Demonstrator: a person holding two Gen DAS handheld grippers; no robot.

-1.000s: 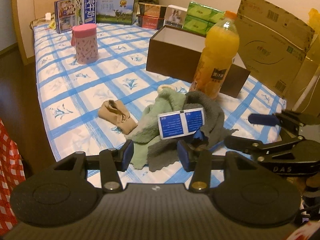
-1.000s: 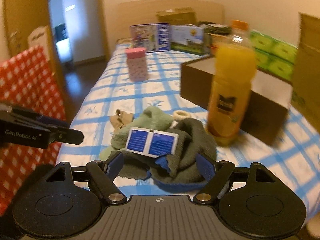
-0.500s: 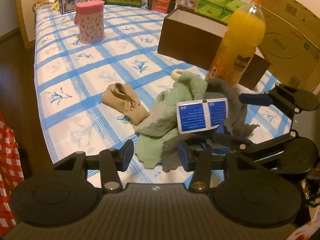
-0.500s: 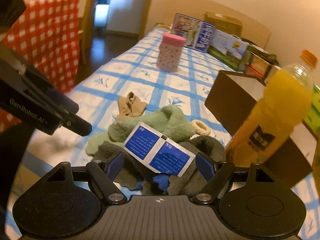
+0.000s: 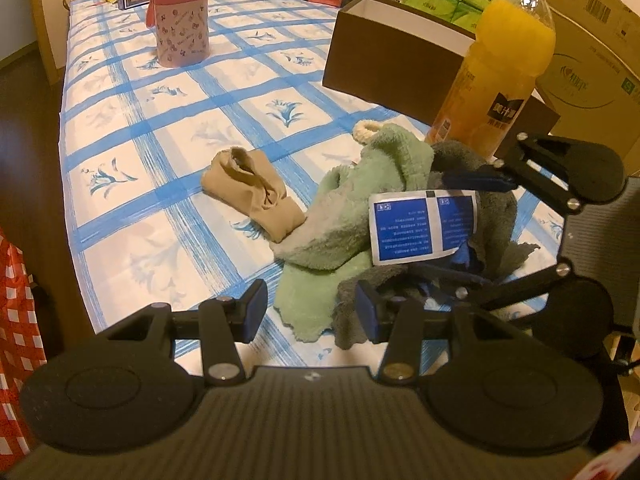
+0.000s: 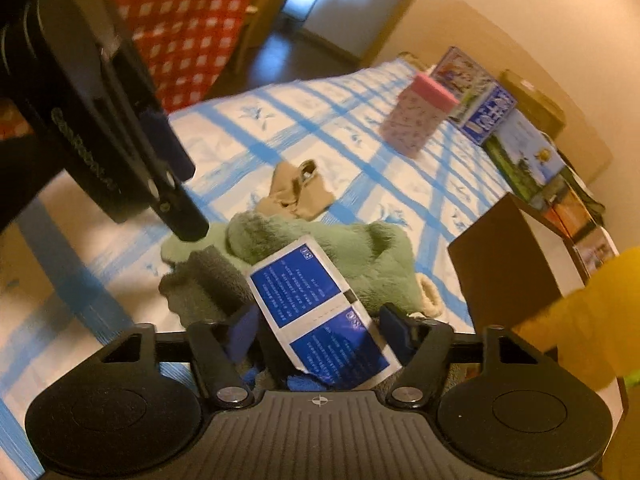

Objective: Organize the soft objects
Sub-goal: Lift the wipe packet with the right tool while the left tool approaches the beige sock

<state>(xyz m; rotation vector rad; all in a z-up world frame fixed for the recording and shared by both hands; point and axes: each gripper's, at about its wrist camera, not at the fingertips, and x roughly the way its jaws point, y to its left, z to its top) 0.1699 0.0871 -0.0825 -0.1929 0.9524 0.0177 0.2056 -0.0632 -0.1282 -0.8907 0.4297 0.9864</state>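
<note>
Fleecy green towel (image 5: 352, 216) crumpled | right gripper (image 6: 316, 326) closing, seemingly unclamped | left gripper (image 5: 308, 306) half-open

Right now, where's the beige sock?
Left wrist view: beige sock lies left of centre on the checked sheet, just left of the green towel.

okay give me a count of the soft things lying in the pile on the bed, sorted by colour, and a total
Green cloth: 1
Grey cloth: 1
Beige sock: 1
Cream knit piece: 1
Blue fabric, mostly hidden under the pile: 1
Total: 5
</note>
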